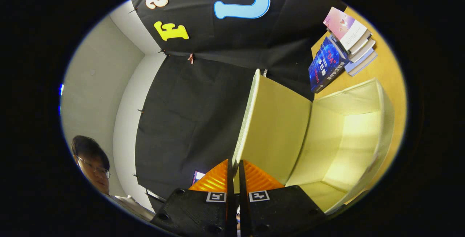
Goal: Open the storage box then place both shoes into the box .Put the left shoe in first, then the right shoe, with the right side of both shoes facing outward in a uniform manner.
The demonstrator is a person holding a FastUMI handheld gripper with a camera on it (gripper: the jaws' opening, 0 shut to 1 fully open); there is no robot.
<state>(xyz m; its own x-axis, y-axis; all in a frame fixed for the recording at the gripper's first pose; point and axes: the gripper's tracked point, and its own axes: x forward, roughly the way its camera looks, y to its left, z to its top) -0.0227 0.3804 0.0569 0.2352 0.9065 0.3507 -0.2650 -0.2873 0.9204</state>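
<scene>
The storage box (348, 139) is pale cream and stands open on the wooden table, its inside bare. Its lid (276, 121) is swung up, well off the box's opening. The lid's free edge runs straight down between my fingers. My gripper (234, 170) is shut on that edge, with one finger on each face of the lid. The whole scene appears tilted on its side.
A stack of books (345, 44) lies on the yellow wooden table (388, 70) just beyond the box. Black cloth hangs behind the lid. A person (92, 164) with glasses is off to the side, near a white wall.
</scene>
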